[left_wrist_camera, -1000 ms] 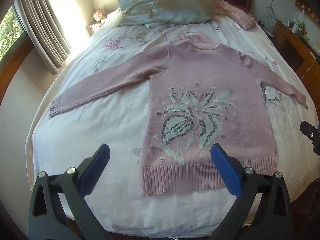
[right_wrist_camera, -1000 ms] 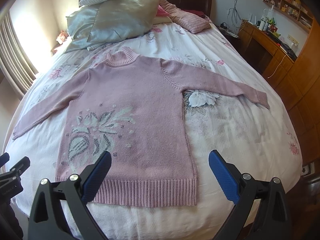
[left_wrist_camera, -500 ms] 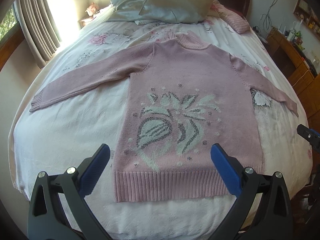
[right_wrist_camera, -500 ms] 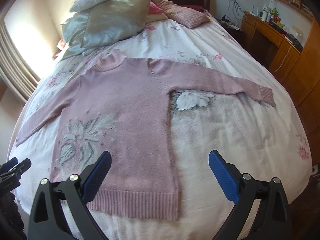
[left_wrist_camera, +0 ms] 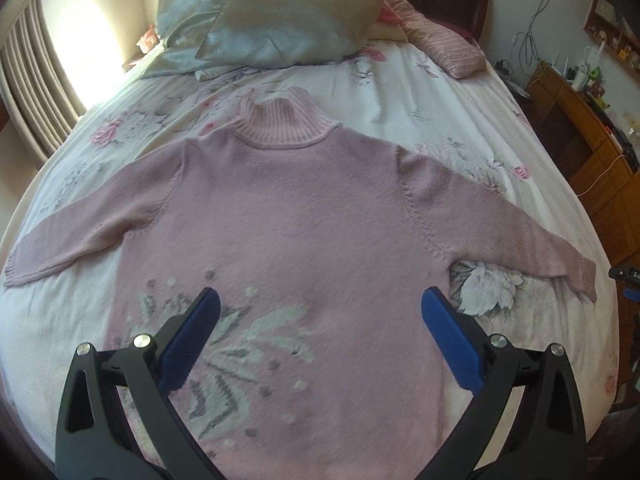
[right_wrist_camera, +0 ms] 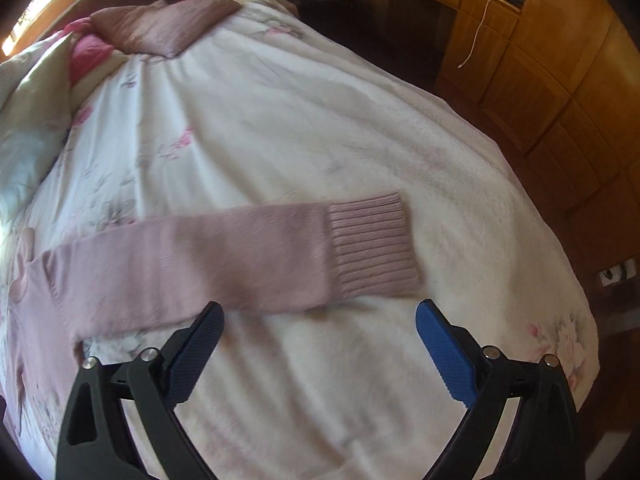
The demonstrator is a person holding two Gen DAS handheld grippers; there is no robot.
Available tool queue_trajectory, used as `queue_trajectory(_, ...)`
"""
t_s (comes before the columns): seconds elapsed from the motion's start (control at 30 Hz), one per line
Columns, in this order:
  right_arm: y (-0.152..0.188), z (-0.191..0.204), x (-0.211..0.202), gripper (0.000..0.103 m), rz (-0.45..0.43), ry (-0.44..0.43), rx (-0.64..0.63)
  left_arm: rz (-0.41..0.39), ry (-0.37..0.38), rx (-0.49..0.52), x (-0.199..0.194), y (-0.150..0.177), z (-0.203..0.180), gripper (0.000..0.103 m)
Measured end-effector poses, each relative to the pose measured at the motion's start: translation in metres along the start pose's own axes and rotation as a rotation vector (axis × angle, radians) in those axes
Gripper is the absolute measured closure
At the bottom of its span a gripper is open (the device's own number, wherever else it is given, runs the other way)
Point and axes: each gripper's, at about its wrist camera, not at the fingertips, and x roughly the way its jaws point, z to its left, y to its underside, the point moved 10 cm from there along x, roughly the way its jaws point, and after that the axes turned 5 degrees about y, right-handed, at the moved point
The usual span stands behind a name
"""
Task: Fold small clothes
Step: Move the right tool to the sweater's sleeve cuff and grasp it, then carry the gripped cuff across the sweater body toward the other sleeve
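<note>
A pink knitted sweater (left_wrist_camera: 304, 224) with a leaf pattern lies flat on the bed, front up, both sleeves spread out sideways. My left gripper (left_wrist_camera: 320, 308) hovers open over the sweater's patterned chest, nothing between its blue pads. In the right wrist view the sweater's right sleeve (right_wrist_camera: 224, 256) runs across the bedspread and ends in a ribbed cuff (right_wrist_camera: 372, 244). My right gripper (right_wrist_camera: 318, 316) stands open just in front of that sleeve, near the cuff, holding nothing. The sweater's hem is hidden below the left gripper's frame.
Satin pillows (left_wrist_camera: 280, 20) and a pink striped cushion (left_wrist_camera: 444, 50) lie at the head of the bed. Wooden cabinets (right_wrist_camera: 540, 68) stand along the right side, close to the bed edge (right_wrist_camera: 560, 248). Curtains (left_wrist_camera: 28, 92) hang at the left.
Both grippers have moved forward over the bed. The left one went from the hem up over the chest. The right one swung right and closed in on the right sleeve's cuff.
</note>
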Motion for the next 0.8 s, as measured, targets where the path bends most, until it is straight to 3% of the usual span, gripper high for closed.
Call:
queue_trajectory(0.13, -0.021, -0.033, 0.051, 0.013, 0.05, 0.021, -0.024, 0.011, 0.008, 0.024, 0.034, -0.015, -0.038, 0.003)
queue_trajectory(0.23, -0.025, -0.042, 0.08, 0.014, 0.105, -0.028, -0.014, 0.017, 0.0, 0.036, 0.05, -0.021, -0.051, 0.003)
queue_trajectory(0.4, -0.023, -0.051, 0.116, 0.013, 0.174, -0.059, -0.008, 0.019, -0.03, 0.035, 0.061, -0.027, -0.049, 0.003)
queue_trajectory(0.5, -0.024, -0.05, 0.121, 0.015, 0.165, -0.068, -0.021, 0.021, -0.05, 0.015, 0.065, -0.028, -0.041, 0.003)
queue_trajectory(0.53, -0.025, -0.048, 0.12, 0.021, 0.16, -0.075, -0.031, 0.023, -0.055, 0.005, 0.066, -0.028, -0.038, 0.003)
queue_trajectory(0.57, -0.027, -0.045, 0.117, 0.038, 0.149, -0.095, -0.047, 0.024, -0.058, -0.006, 0.066, -0.028, -0.035, 0.003)
queue_trajectory(0.6, -0.03, -0.04, 0.115, 0.049, 0.139, -0.131, -0.062, 0.025, -0.06, -0.016, 0.067, -0.028, -0.032, 0.003)
queue_trajectory(0.67, -0.031, -0.032, 0.108, 0.087, 0.145, -0.178, -0.08, 0.028, -0.064, -0.032, 0.067, -0.027, -0.03, 0.003)
queue_trajectory(0.7, -0.031, -0.027, 0.102, 0.089, 0.149, -0.223, -0.082, 0.03, -0.064, -0.037, 0.067, -0.028, -0.029, 0.003)
queue_trajectory(0.8, -0.043, -0.026, 0.076, 0.09, 0.058, -0.238, -0.117, 0.019, -0.063, -0.03, 0.063, -0.028, -0.03, 0.003)
